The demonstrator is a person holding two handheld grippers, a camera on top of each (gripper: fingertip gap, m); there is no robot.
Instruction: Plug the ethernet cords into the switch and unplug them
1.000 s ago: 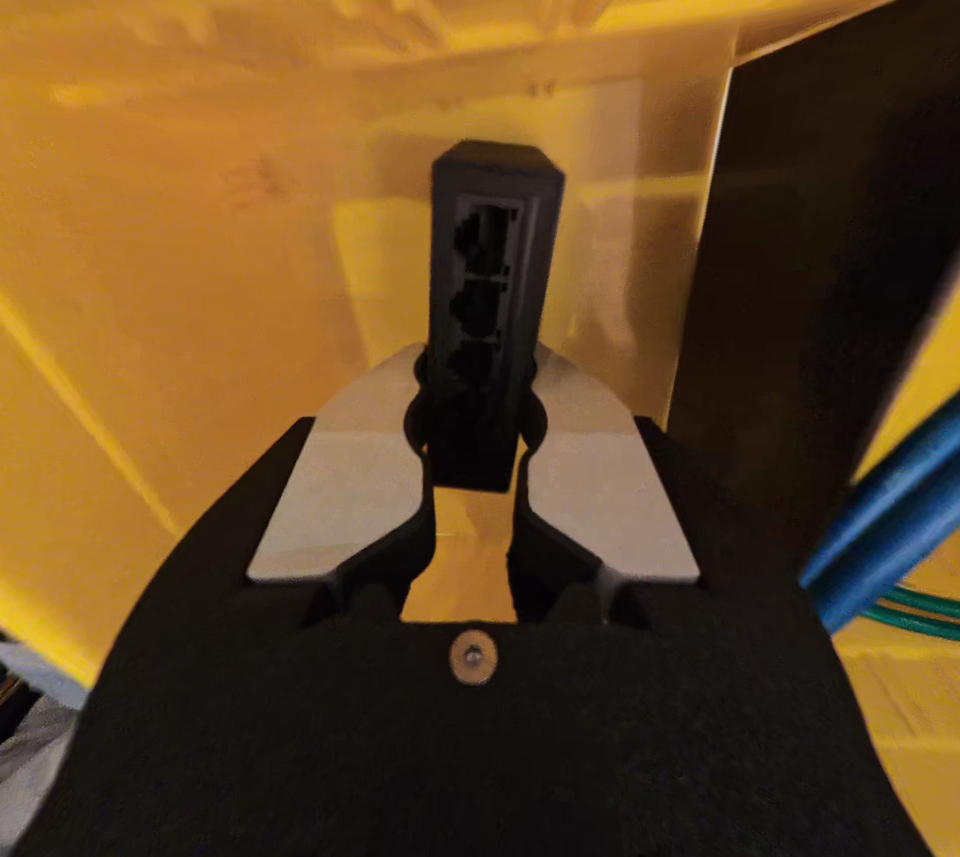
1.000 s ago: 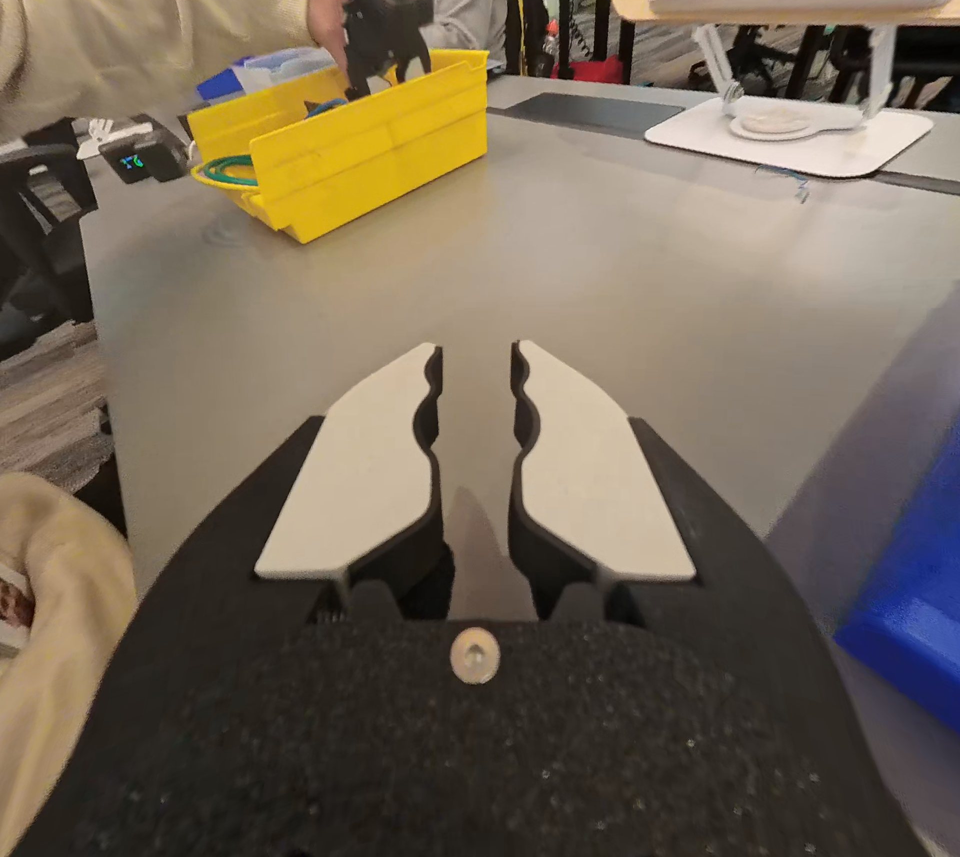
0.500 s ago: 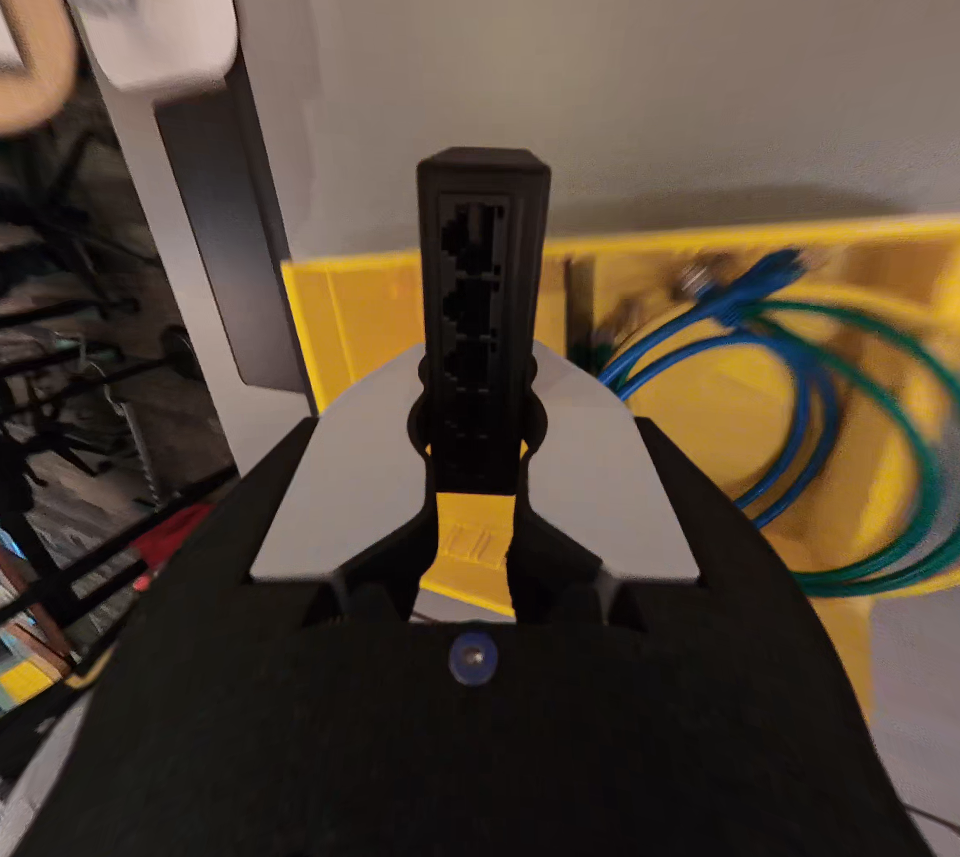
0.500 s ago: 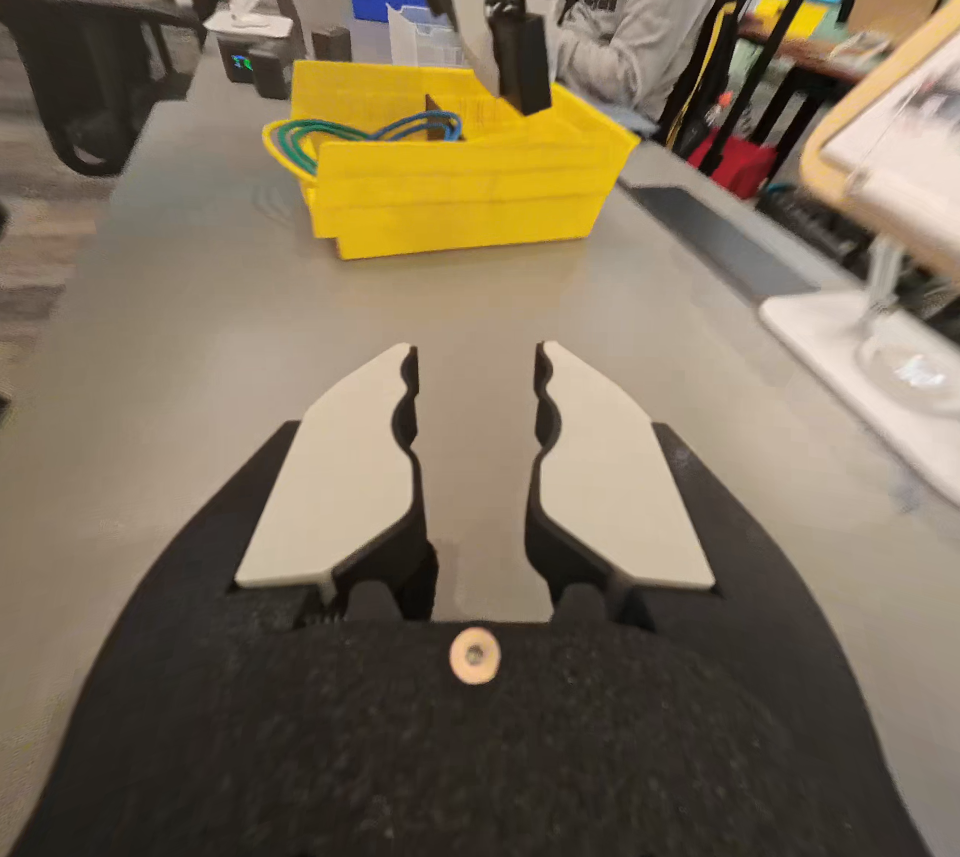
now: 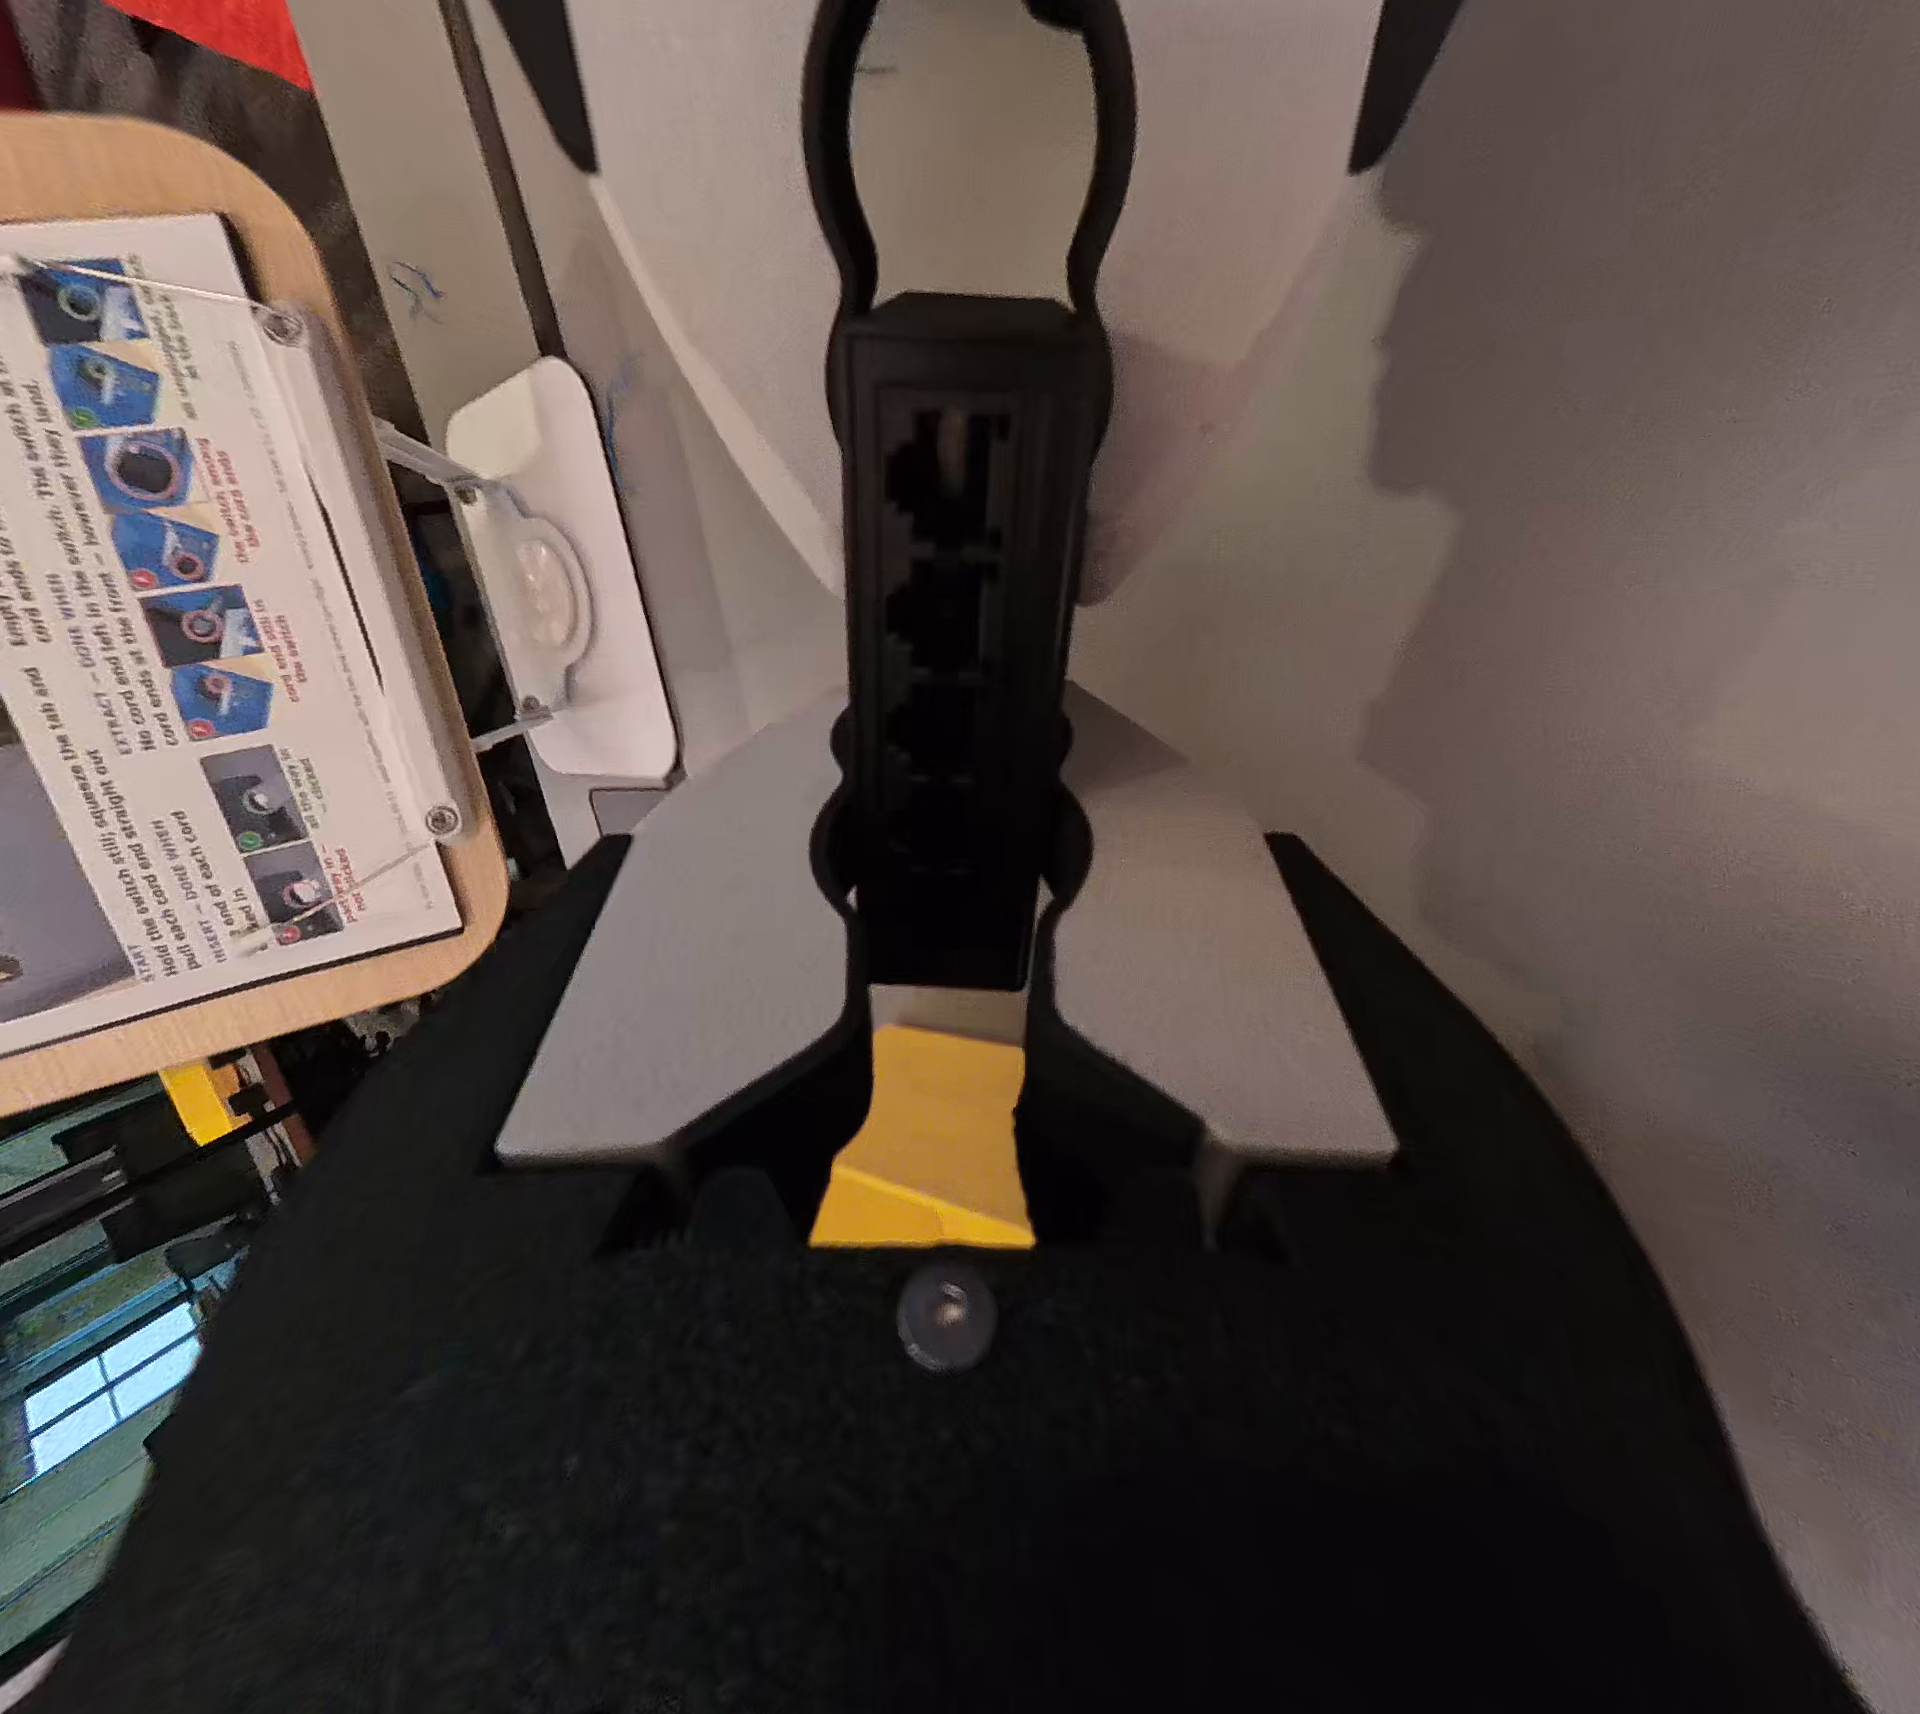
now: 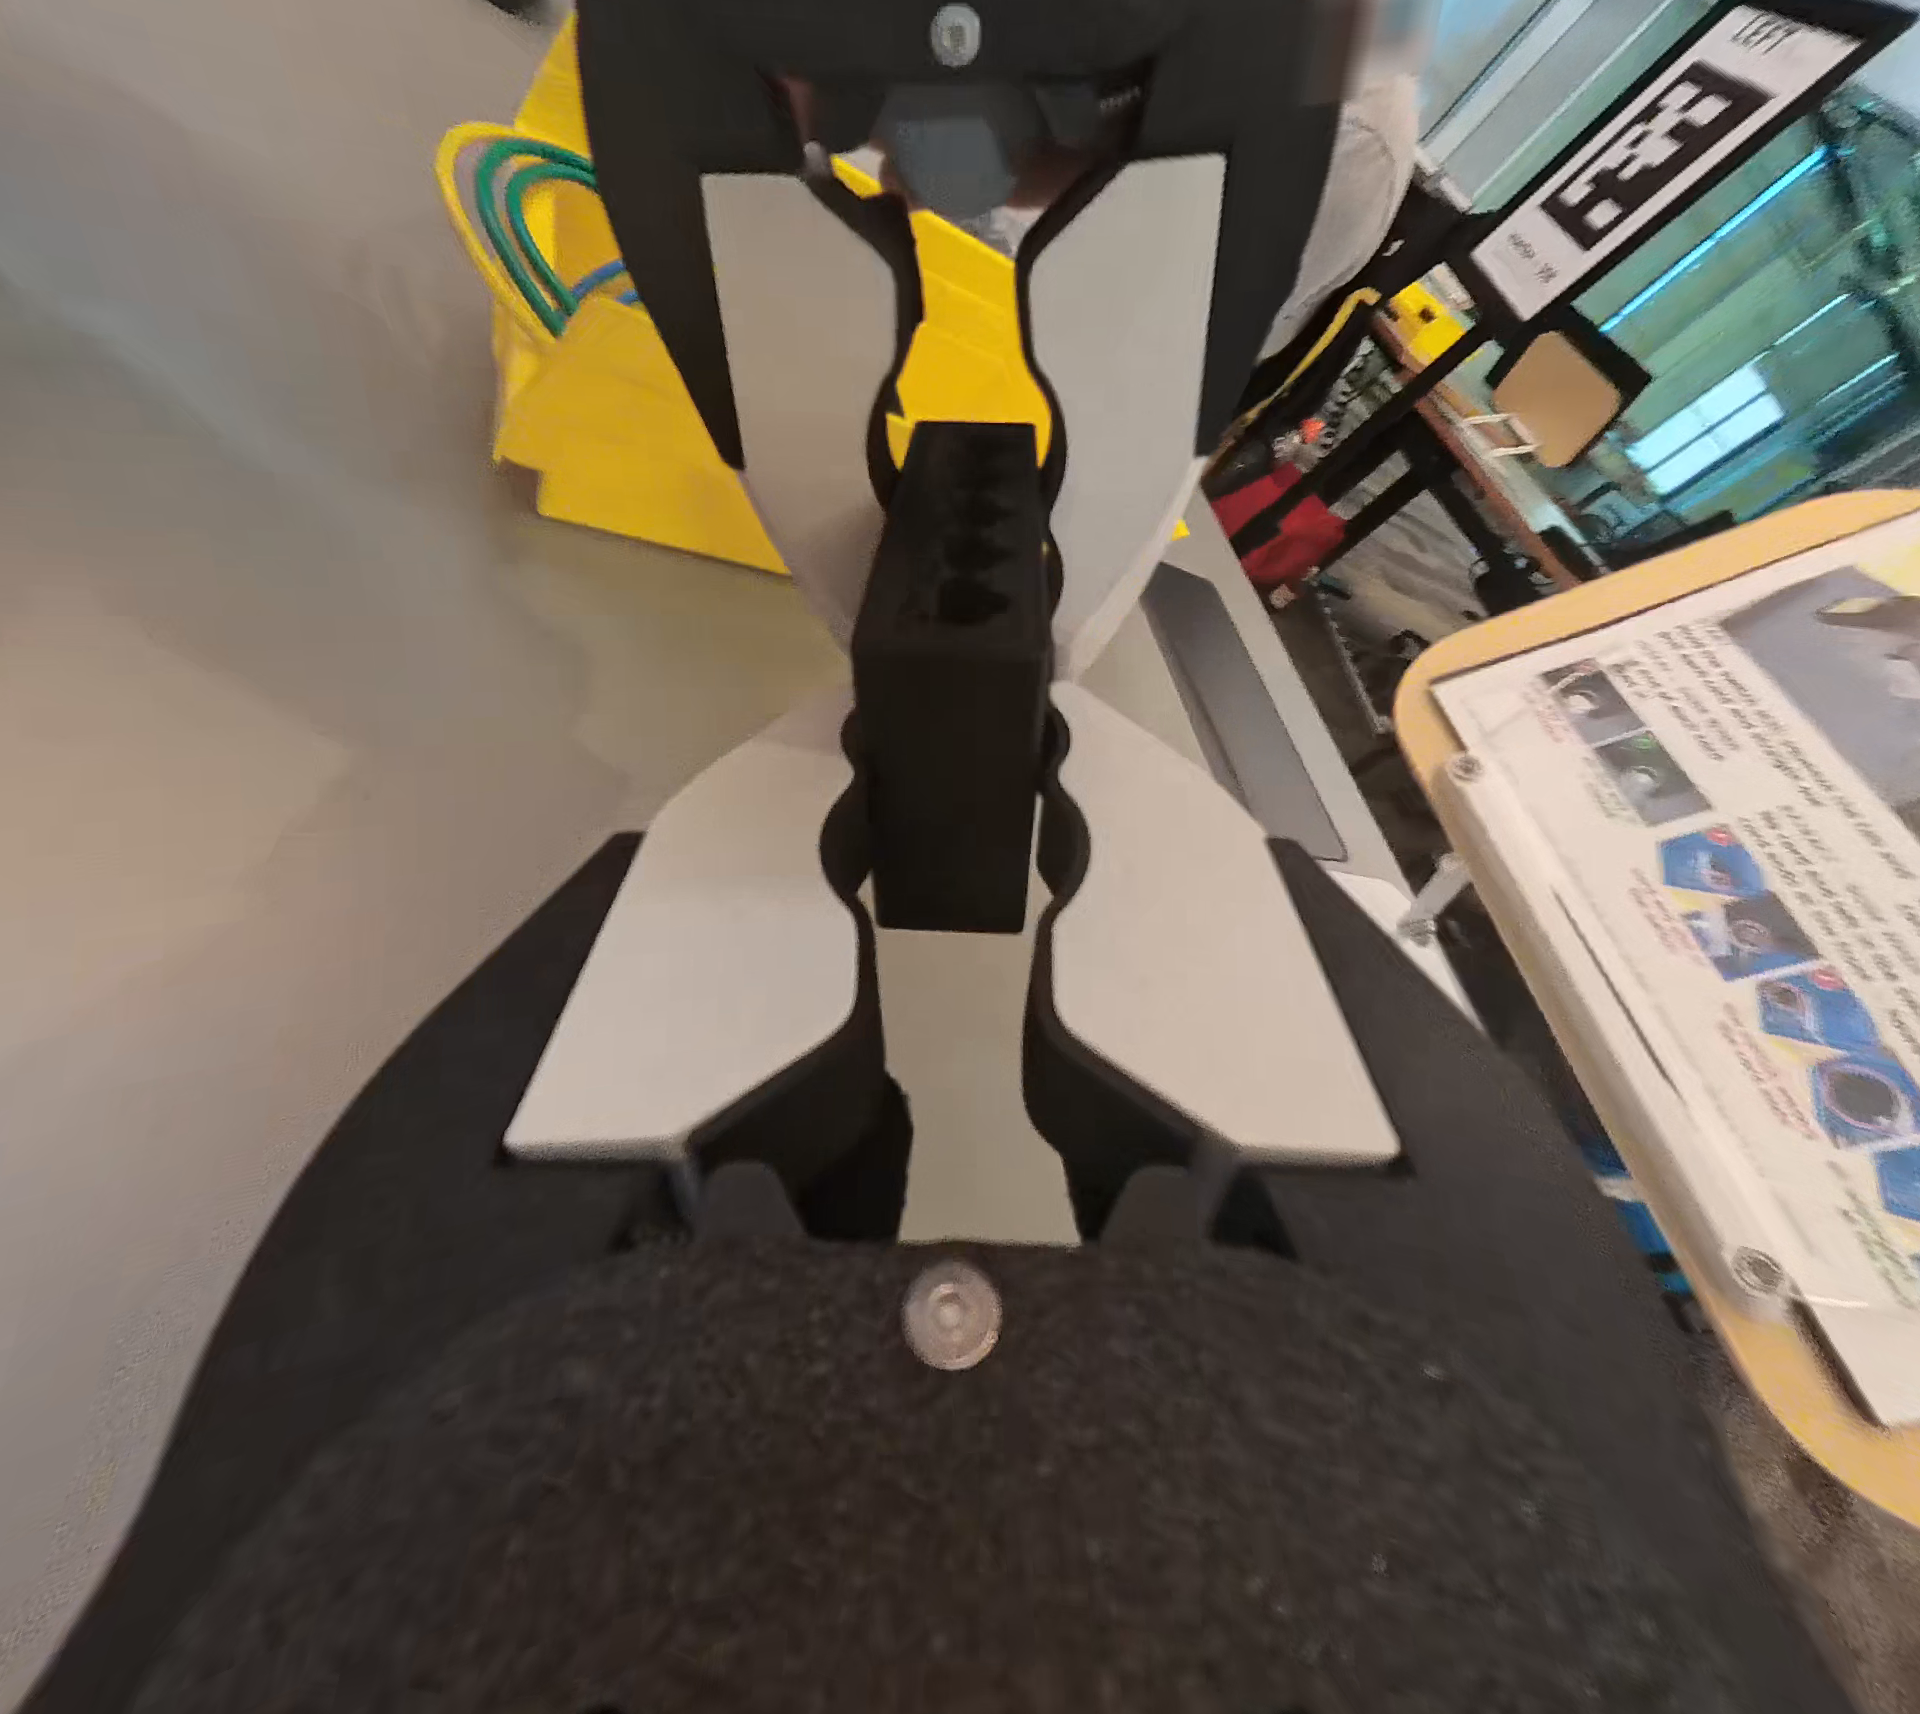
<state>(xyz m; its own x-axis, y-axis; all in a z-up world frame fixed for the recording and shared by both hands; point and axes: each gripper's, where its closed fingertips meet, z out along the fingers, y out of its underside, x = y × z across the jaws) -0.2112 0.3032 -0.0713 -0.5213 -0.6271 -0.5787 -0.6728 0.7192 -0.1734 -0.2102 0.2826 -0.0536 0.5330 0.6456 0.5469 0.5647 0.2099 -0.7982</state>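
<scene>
Grey desk (image 6: 208,625) is lying beneath both claws. Left claw (image 5: 951,791) is pinching the switch (image 5: 961,625); right claw (image 6: 951,791) is closing around its far end, contact unclear. Releasing too early risks dropping it.

yellow bin (image 6: 623,459) on grey table (image 6: 260,625) | wooden instruction board (image 5: 312,584) beside | marker sign (image 6: 1683,137) behind

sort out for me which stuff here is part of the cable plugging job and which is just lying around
Part of the job:
- black switch, held between both grippers
- left gripper
- right gripper
- green and blue cords in the yellow bin

Lying about:
- instruction sheet on its wooden board
- white stand base
- red bag
</scene>
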